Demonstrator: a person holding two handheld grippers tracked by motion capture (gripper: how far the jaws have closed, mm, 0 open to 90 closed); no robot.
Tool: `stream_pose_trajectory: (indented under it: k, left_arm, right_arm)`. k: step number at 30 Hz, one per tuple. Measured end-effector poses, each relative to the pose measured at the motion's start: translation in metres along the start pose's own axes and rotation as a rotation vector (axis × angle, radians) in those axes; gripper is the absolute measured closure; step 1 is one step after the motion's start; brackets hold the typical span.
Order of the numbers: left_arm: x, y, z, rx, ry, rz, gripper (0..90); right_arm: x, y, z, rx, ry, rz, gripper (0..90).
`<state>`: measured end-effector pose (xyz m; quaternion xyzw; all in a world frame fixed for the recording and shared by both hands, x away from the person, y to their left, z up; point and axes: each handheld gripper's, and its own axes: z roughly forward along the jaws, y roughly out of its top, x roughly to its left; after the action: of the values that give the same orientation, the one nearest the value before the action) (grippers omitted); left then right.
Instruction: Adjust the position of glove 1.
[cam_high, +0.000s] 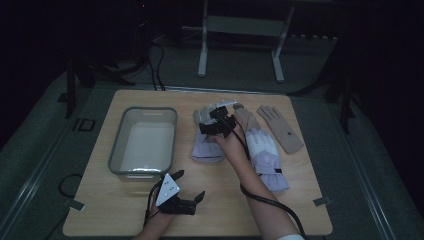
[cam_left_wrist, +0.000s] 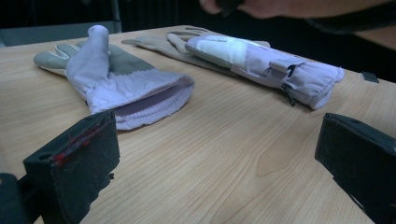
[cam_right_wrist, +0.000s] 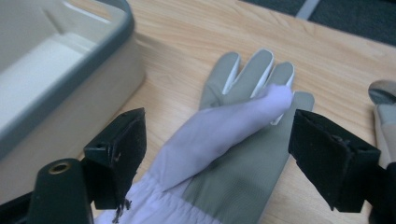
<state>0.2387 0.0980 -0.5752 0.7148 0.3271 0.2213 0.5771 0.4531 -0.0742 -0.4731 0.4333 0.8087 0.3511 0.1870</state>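
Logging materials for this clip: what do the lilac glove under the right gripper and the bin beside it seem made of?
Lilac glove: apparently soft woven fabric, matte, with a grey suede-like palm and a gathered elastic cuff. Bin: probably rigid plastic, smooth pale walls with a grey rim.

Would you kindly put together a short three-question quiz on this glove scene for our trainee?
1. True or false: the right gripper is shut on the lilac glove.
2. How many gloves lie on the table?
3. What stands left of the lilac glove: (a) tub, (b) plate, (c) basket?

Key: 1. False; it hovers open above that glove. 2. Three: that one, a second lilac glove and the tan glove. 3. (a), the grey-rimmed tub.
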Motion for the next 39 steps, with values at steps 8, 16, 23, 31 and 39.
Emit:
stream_pose_trajectory:
  k: [8, 16, 23, 31, 39]
  left_arm:
    - [0.000, 0.000, 0.000, 0.001, 0.002, 0.001, 0.2]
    - [0.000, 0.000, 0.000, 0.003, -0.005, -0.003, 0.2]
    - [0.000, 0.000, 0.000, 0.003, -0.007, -0.004, 0.2]
    - [0.000, 0.000, 0.000, 0.005, -0.007, -0.008, 0.2]
    - [0.000, 0.000, 0.000, 0.004, -0.007, -0.006, 0.2]
  right_arm:
    - [-0.006, -0.010, 0.035, 0.066, -0.027, 0.045, 21.2]
    - [-0.009, -0.019, 0.056, 0.107, -0.044, 0.082, 21.3]
    - [-0.008, -0.030, 0.068, 0.137, -0.045, 0.103, 26.1]
    - [-0.005, -0.031, 0.067, 0.137, -0.021, 0.124, 52.7]
    - [-0.003, -0.028, 0.059, 0.153, 0.003, 0.174, 78.4]
